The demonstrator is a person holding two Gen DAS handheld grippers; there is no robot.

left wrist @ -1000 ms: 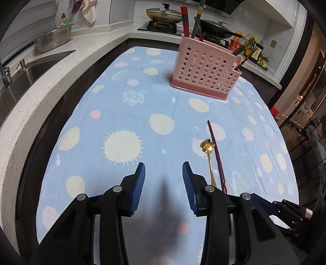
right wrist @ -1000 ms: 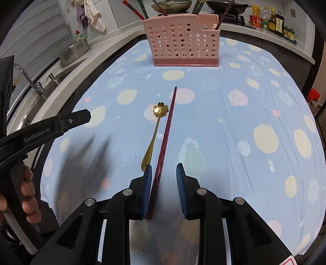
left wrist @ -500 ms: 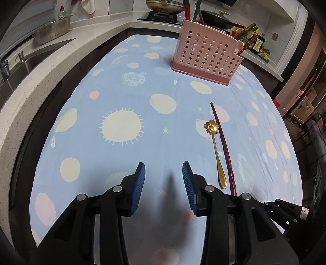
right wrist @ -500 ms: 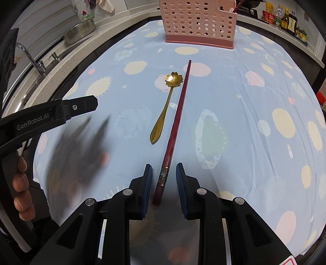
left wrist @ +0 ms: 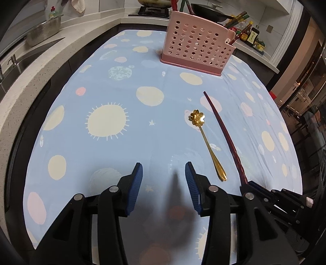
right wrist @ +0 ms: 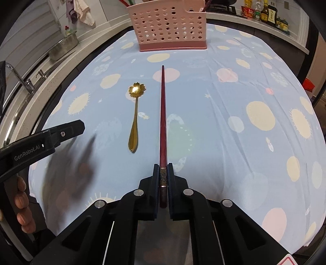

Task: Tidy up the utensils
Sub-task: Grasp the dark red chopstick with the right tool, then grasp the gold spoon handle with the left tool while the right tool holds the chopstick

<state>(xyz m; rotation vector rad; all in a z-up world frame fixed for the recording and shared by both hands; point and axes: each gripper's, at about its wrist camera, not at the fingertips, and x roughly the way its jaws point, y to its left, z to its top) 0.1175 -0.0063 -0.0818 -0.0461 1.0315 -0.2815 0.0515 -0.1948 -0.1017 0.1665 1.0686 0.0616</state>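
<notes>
Nearest the right wrist camera, the right gripper (right wrist: 163, 175) has just closed its fingers (right wrist: 155, 183) on the thick, banded end of the dark red chopstick (right wrist: 163, 114); half a second ago those pads stood a little apart with the stick lying loose between them, and now they pinch it from both sides. The chopstick itself lies flat on the blue planet-print cloth (right wrist: 234, 102), running straight away from the grip toward the pink utensil basket (right wrist: 169, 26), its thin tip well short of the basket's foot.

Taking the chopstick as the landmark: just beside it on its left lies the gold flower-bowl spoon (right wrist: 135, 114), roughly parallel, not touching, handle end nearer the gripper. Farther left of the chopstick, the left gripper (left wrist: 163, 177) hovers over bare cloth, its blue-padded fingers (left wrist: 136, 183) spread with nothing between them; they have just been opening a little wider. A hand (right wrist: 22, 205) shows on that gripper's handle in the right wrist view.

Beyond the chopstick's tip stands the basket, with other chopsticks already poking out of its top. Behind it runs the kitchen counter (left wrist: 51, 53) with bottles (right wrist: 264, 12) to the right.

The fresh pinch suggests the pick-up of the chopstick is secured but the lift has not begun; carrying it to the basket looks next, with the spoon left for afterwards.
</notes>
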